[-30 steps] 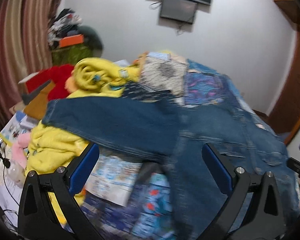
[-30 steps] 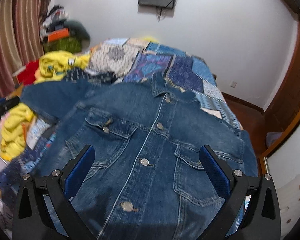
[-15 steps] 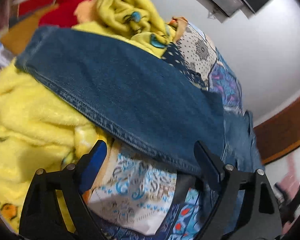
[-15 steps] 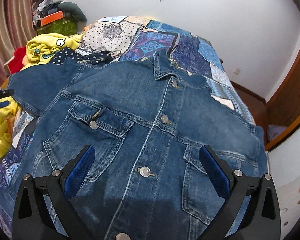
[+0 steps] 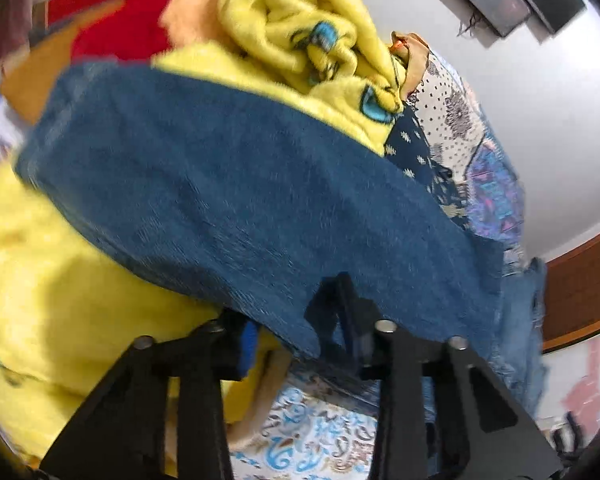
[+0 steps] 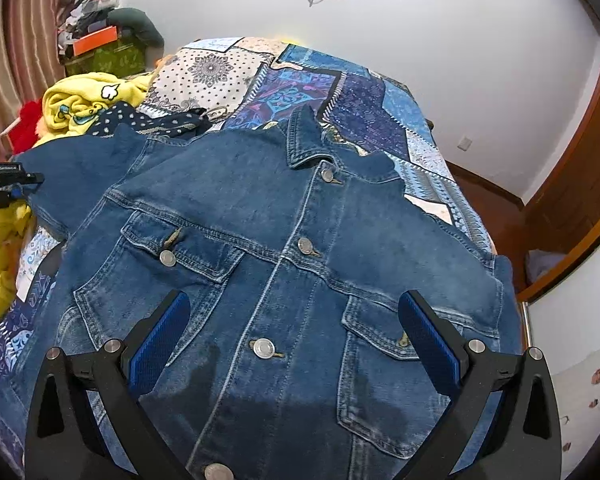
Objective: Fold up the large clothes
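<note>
Lying on bedspread (image 6: 380,92): denim jkt (image 6: 260,216)

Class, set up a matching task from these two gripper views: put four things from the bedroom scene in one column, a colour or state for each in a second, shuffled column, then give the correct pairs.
Things:
1. denim jacket
2. fleece blanket
3. right gripper
4. left gripper

Colours or states:
A. yellow, bunched up
B. jaws wide apart above the jacket front
C. blue, spread front-up and buttoned
D. closing on the edge of the jacket sleeve

Pairs: 1-C, 2-A, 3-B, 4-D
</note>
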Available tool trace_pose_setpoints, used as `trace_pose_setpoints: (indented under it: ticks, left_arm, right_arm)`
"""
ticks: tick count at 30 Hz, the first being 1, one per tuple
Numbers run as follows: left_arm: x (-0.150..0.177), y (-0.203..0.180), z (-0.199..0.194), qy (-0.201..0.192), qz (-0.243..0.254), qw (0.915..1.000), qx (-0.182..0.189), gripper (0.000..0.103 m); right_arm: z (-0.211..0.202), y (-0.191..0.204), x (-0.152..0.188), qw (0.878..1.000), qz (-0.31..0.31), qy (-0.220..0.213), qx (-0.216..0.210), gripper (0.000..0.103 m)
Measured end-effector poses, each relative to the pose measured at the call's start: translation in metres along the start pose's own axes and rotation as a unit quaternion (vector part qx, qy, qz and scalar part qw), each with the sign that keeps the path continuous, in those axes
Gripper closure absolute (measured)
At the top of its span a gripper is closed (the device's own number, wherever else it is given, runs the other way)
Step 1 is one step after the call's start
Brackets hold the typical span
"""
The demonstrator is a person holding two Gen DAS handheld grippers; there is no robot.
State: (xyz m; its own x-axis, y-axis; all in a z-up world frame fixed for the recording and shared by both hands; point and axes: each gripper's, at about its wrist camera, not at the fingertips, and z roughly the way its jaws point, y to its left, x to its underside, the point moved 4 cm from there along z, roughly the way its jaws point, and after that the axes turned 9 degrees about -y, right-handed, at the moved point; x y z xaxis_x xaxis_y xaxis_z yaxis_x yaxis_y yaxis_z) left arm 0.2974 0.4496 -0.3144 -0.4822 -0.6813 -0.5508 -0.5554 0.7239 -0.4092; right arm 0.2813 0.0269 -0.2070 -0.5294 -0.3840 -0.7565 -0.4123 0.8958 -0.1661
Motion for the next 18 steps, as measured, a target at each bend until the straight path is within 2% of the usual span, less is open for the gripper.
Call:
trace_pose_setpoints:
  ticks: [4, 8, 12, 18]
  left_arm:
    - [-0.009, -0.019, -0.007, -0.003, 0.065, 0.9959, -0.063, 0.086]
    - [-0.018, -0.046, -0.031, -0.043, 0.118, 0.9886, -0.083, 0.090]
    - [-0.032, -0.091, -0.060, -0.089, 0.154, 0.9819, -0.065, 0.094]
    - [-0.029, -0.191, -0.095, -0.145, 0.222, 0.9642, 0.001, 0.096]
  right_arm:
    - [-0.003, -0.004, 0.002, 1.000, -0.004, 0.004, -0.002, 0.000]
    - [-0.006, -0.006, 0.005, 1.000, -0.002, 0.011, -0.014, 0.000]
    - [-0.010, -0.011, 0.009, 1.000, -0.002, 0.017, -0.019, 0.000]
    - [-0.023, -0.022, 0.015, 1.000, 0.012, 0.014, -0.024, 0.000]
